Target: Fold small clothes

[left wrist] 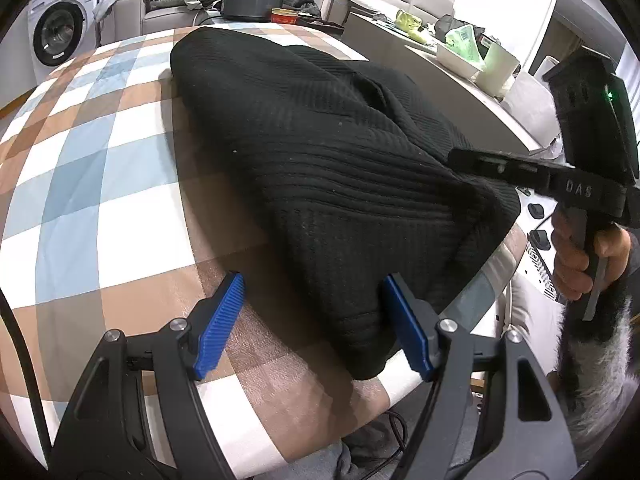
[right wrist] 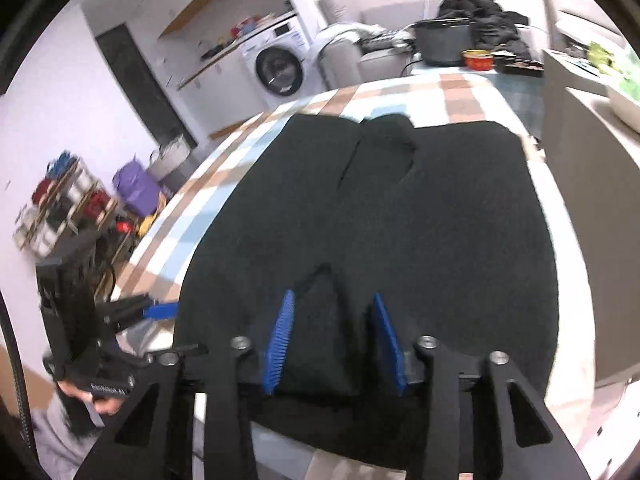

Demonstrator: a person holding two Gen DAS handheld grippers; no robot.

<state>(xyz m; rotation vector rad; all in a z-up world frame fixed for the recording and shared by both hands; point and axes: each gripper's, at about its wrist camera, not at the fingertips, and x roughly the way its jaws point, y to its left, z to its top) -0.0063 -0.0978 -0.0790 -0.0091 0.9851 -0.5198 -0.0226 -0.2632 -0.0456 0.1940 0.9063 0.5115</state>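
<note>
- Checked cloth in brown, blue and white covers the surface (left wrist: 100,168), with a washing machine (left wrist: 60,32) and a cluttered sofa behind it.
- On that cloth lies the black ribbed garment (left wrist: 320,160), spread wide. Its long axis runs away from me towards the far edge, and its near hem hangs close to the surface's front edge.
- In the right wrist view a sleeve or flap is already folded in along the garment's middle, so I judge the fold to be partly done.
- My left fingers (left wrist: 316,324) stand well apart, gripping nothing. The near left corner of the garment lies between the two blue pads, but they do not press on it.
- My right fingers (right wrist: 332,344) are narrower, with a raised ridge of black fabric between the pads. The picture is blurred, and I cannot tell whether the pads actually pinch it.
- What matters next, as I judge it: both pairs of fingers sit at the near hem, left at the left corner and right nearer the middle, and the garment stretches forward from them. A fold would carry the hem away from me along that long axis.
</note>
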